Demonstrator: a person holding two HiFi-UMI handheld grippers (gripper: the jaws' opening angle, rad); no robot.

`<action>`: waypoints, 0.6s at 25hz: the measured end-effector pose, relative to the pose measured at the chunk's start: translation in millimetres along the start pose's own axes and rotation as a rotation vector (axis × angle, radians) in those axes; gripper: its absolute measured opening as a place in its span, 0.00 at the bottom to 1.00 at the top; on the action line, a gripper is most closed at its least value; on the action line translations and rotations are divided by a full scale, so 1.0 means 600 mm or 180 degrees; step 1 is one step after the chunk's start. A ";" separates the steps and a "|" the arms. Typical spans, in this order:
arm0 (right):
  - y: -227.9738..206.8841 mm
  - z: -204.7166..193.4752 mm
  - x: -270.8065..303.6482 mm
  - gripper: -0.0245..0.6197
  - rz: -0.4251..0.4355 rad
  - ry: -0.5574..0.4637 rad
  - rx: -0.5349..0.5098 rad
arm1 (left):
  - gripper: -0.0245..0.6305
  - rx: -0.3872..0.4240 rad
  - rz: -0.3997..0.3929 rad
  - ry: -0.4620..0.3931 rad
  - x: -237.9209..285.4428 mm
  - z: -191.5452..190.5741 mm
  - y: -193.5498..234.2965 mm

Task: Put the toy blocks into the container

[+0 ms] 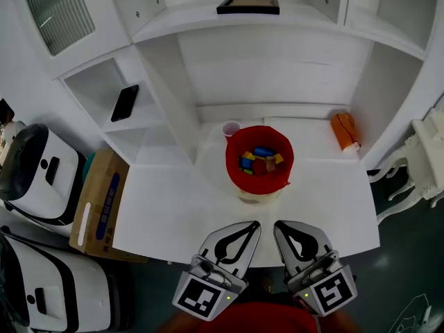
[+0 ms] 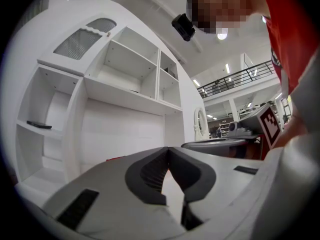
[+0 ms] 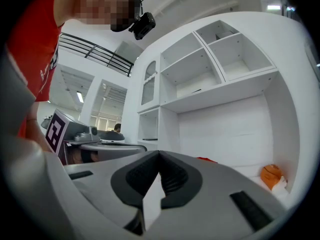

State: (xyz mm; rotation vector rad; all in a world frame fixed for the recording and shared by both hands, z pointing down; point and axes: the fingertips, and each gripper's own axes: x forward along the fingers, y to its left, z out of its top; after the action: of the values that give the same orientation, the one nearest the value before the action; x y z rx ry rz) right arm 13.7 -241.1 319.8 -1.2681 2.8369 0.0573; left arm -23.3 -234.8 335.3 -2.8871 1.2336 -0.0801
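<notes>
Toy blocks (image 1: 262, 159): lay inside the red container, a loose heap of blue, yellow and other colours; their number could not be told.
Container (image 1: 231, 164): a red round tub, upright, on the middle of the white table (image 1: 173, 207), toward its far side.
Done: judging by the table, every block in sight was already in the tub; none lay loose on the tabletop.
Left: apparently nothing; the task looked finished, or nearly so.
Left gripper (image 1: 254, 225): at the table's near edge, well short of the tub, jaws pressed together on nothing.
Right gripper (image 1: 279, 226): just beside the left one, to its right, jaws likewise pressed together and empty.
Pink cup (image 1: 231, 127): just beyond the tub to its far left, upright; its contents could not be seen.
Orange object (image 1: 345, 130): at the far right corner of the table, apart from the tub; what it was could not be made out.
Shelves: a black phone (image 1: 125, 103) lay in a left compartment; a dark frame (image 1: 248, 4) lay on the top shelf.
Cardboard box (image 1: 100, 203): stood on the floor, against the table's left side.
</notes>
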 end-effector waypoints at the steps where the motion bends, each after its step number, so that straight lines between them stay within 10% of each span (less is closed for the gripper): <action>1: 0.004 -0.001 -0.003 0.03 0.0010 0.0018 -0.0005 | 0.07 -0.0007 0.0001 0.0009 -0.002 -0.001 -0.002; 15: 0.028 -0.003 -0.024 0.04 0.0011 0.0034 0.0042 | 0.07 -0.0033 -0.0029 -0.0022 -0.022 0.005 -0.021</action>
State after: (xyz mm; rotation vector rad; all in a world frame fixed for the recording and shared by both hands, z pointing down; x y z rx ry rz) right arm 10.8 -219.7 322.8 -1.2651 2.8437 0.0318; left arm -23.1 -216.4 332.3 -2.8992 1.2237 -0.0639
